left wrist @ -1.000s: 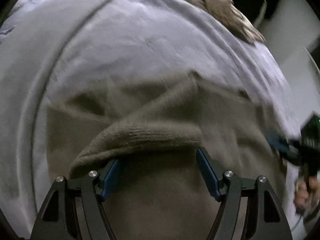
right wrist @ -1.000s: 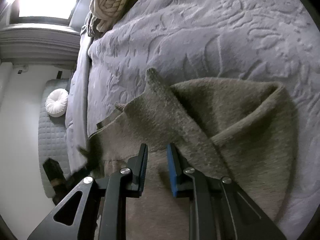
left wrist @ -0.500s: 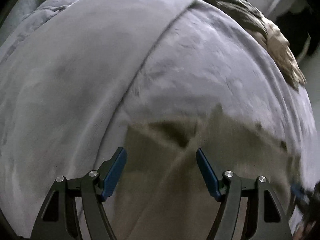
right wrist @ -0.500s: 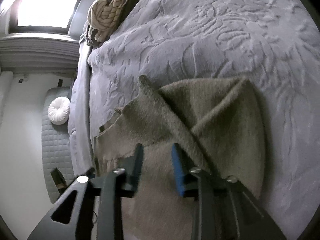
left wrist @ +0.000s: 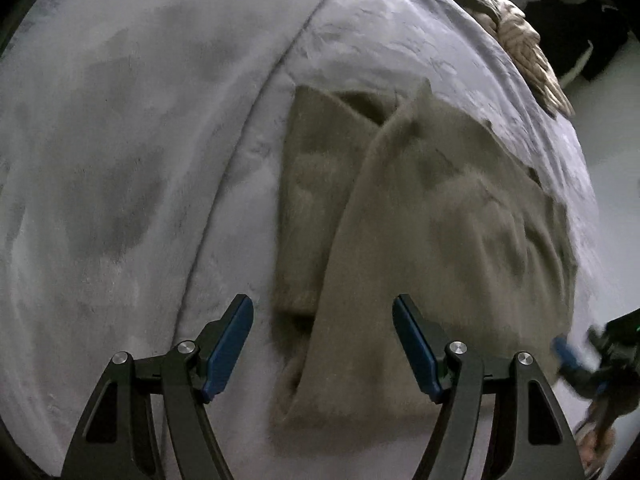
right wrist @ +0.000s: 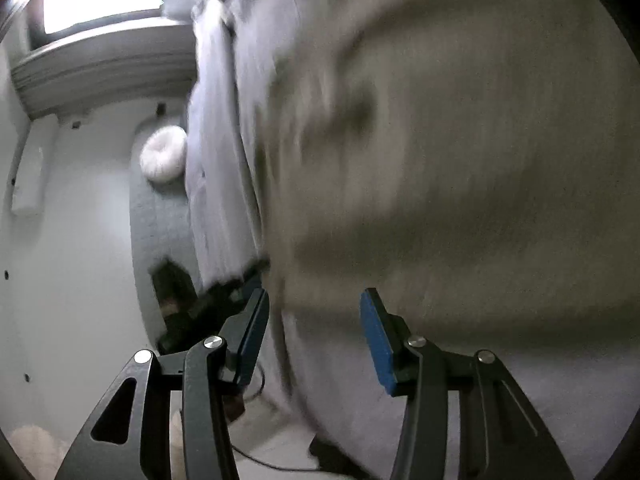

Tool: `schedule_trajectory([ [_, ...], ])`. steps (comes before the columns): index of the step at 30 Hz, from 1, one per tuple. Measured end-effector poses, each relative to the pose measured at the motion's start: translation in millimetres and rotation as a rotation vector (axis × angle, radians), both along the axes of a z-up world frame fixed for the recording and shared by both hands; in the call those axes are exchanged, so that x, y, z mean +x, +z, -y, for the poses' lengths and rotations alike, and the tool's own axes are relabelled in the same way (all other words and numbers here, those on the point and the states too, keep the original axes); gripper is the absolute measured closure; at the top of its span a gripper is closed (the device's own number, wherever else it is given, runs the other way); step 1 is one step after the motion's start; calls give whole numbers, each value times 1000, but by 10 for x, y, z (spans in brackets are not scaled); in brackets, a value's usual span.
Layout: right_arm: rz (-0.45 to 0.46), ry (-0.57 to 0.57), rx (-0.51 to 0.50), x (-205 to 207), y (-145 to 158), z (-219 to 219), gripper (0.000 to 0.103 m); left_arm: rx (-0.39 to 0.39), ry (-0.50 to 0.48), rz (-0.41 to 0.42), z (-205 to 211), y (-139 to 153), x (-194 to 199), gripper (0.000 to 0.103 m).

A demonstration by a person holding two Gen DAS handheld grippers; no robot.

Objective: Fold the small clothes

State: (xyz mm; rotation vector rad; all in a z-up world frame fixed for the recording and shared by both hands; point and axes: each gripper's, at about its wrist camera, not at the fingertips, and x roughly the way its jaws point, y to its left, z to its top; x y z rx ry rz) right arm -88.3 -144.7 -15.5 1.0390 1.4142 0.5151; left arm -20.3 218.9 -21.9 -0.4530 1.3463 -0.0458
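The sweater (left wrist: 420, 208) lies on the bed (left wrist: 120, 160), its sleeves crossed over its body. In the left wrist view a seam in the bedcover (left wrist: 256, 120) runs at its 9 o'clock, and a knitted throw (left wrist: 520, 40) lies at its 1 o'clock by the bed's edge. In the right wrist view a round cushion (right wrist: 164, 156) sits at 9 o'clock, beyond the bed's side.

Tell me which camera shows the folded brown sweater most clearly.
The left wrist view. There the brown sweater lies sharp on the grey bedspread, its crossed sleeves and edges readable. In the right wrist view the sweater is only a motion-blurred brown mass, with no folds discernible.
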Motion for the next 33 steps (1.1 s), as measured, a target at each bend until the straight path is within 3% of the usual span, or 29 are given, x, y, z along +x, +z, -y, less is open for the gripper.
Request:
schedule_trajectory([
  [3,-84,-42,-11,-258,-258,-250,51,-47,-51,0,-8,-32,-82,30],
  [7,-130,-216,4,-381,-477,-258,51,-105,-126,12,52,-66,-113,34],
  [8,-129,-261,19,-376,-503,-237,52,-124,-142,19,66,-70,-122,51],
  [9,-123,-293,30,-357,-513,-221,65,-139,-160,13,99,-94,-97,59],
  [11,-97,-319,-5,-272,-467,-188,95,-154,-183,-15,133,-179,-47,87],
  [12,-90,-303,-33,-226,-424,-188,95,-165,-192,-19,122,-202,-41,93],
  [16,7,-192,-121,-165,-134,-261,95,-239,-217,49,60,-23,-73,95],
  [19,-26,-158,-172,-252,-194,-263,95,-232,-266,92,53,116,-202,97],
  [23,-95,-175,-190,-302,-457,-288,95,-176,-296,35,119,-146,-369,97],
  [26,-87,-163,-198,-274,-435,-294,95,-174,-267,11,118,-364,-428,97],
  [31,-78,-37,-225,-261,-249,-285,94,-135,-279,19,41,-243,-496,96],
  [33,-26,-2,-270,-266,-25,-192,93,-112,-279,26,-12,-128,-527,96],
])
